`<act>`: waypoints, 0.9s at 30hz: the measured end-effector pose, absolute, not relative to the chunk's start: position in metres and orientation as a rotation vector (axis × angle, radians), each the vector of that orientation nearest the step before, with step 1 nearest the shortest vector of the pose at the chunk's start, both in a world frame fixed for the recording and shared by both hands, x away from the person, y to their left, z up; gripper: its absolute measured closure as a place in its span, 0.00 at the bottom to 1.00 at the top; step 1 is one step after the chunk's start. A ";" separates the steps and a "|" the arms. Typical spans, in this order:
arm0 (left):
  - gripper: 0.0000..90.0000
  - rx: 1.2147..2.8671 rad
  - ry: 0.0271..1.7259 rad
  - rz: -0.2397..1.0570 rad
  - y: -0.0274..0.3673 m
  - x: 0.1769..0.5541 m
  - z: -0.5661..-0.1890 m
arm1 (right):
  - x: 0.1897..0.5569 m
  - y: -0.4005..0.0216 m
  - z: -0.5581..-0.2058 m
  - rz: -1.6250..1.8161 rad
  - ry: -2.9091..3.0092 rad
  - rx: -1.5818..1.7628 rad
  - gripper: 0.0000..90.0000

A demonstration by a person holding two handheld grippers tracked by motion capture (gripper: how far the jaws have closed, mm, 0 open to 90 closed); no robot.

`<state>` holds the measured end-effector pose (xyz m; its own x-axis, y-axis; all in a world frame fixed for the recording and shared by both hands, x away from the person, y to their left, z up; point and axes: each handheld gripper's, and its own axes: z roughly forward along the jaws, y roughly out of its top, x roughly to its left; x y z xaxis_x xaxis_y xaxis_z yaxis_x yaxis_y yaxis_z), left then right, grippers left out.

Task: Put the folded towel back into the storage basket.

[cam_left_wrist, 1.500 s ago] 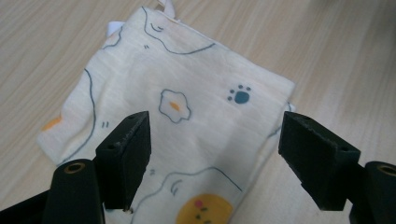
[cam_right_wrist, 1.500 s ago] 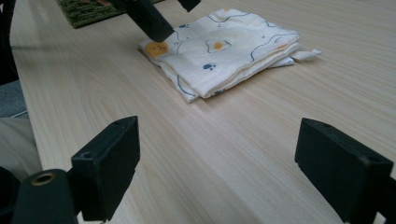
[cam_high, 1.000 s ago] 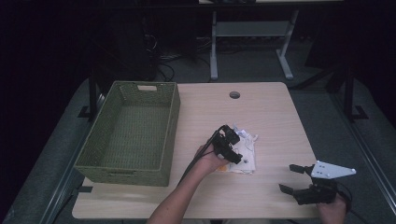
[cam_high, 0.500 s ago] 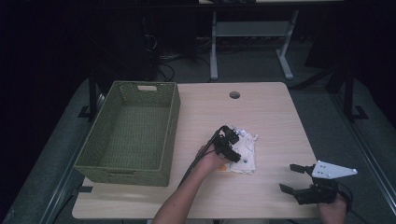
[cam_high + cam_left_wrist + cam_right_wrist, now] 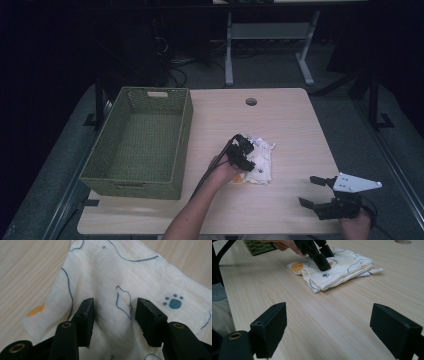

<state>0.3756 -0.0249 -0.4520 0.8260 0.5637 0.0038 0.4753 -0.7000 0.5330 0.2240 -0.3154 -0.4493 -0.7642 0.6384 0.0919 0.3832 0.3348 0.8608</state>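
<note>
High view puts my left gripper (image 5: 244, 154) on the folded cloth (image 5: 263, 162) at the tabletop's (image 5: 280, 120) centre, right of the green basket (image 5: 182, 131); its jaws have just been closing, and in the left gripper view a soft ridge of fabric lies between the pads, not yet pinched. I judge the cloth light, limp and slippery, so I'd pinch that raised fold. My right gripper (image 5: 317, 191) rests at lower right, jaws spread, holding nothing.

White cloth (image 5: 105, 272), blue paw prints, orange patches; green basket (image 5: 145, 142); black hand-held gripper (image 5: 113, 315).
</note>
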 end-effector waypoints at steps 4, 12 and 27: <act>0.63 2.487 0.765 0.229 -0.024 0.376 -0.451 | 0.224 -0.316 -0.449 1.398 2.337 0.921 0.15; 0.82 2.487 0.768 0.235 -0.023 0.377 -0.450 | 0.223 -0.315 -0.449 1.401 2.336 0.918 0.15; 0.90 2.443 0.862 0.082 -0.015 0.383 -0.448 | 0.224 -0.316 -0.449 1.404 2.335 0.922 0.15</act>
